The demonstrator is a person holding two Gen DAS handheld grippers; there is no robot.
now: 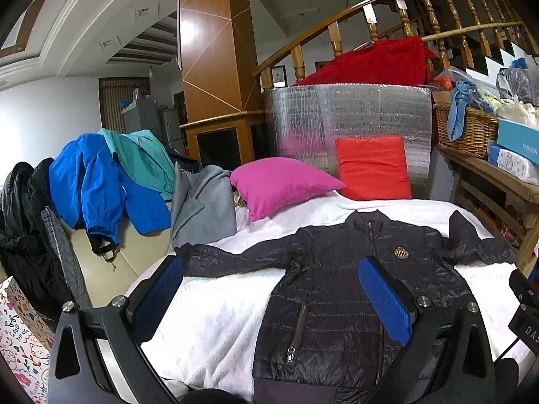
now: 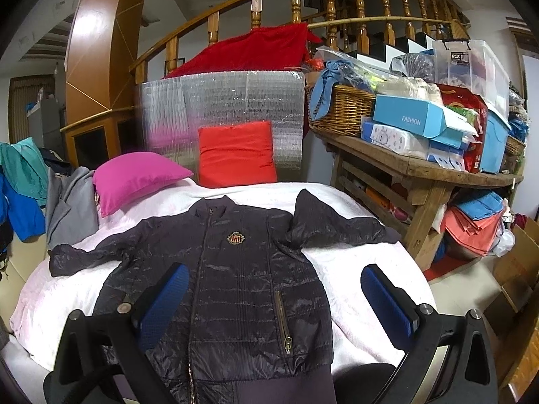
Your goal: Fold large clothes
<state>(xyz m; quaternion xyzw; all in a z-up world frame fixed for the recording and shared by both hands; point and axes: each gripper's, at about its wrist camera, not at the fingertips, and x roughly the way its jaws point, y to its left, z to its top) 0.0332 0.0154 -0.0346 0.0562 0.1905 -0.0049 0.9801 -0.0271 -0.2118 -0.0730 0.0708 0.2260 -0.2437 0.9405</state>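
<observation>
Left gripper [image 1: 269, 289]: my jaws spread wide, holding nothing.
Right gripper [image 2: 274, 298]: wide too, empty.
Jacket [image 2: 235, 269]: dark quilted, zipped, gold chest badge, flat on the white bed [image 2: 353, 269], sleeves outspread.

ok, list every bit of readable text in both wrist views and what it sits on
"FASHION" on the light blue box on the wooden table.
"ROX" on the label of the clear storage bin.
"GOOD THING" on the patterned paper bag, partly cut off.
"DAS" on the black device at the frame edge, cut off.
Crest badge on the dark jacket: too small to read.
</observation>
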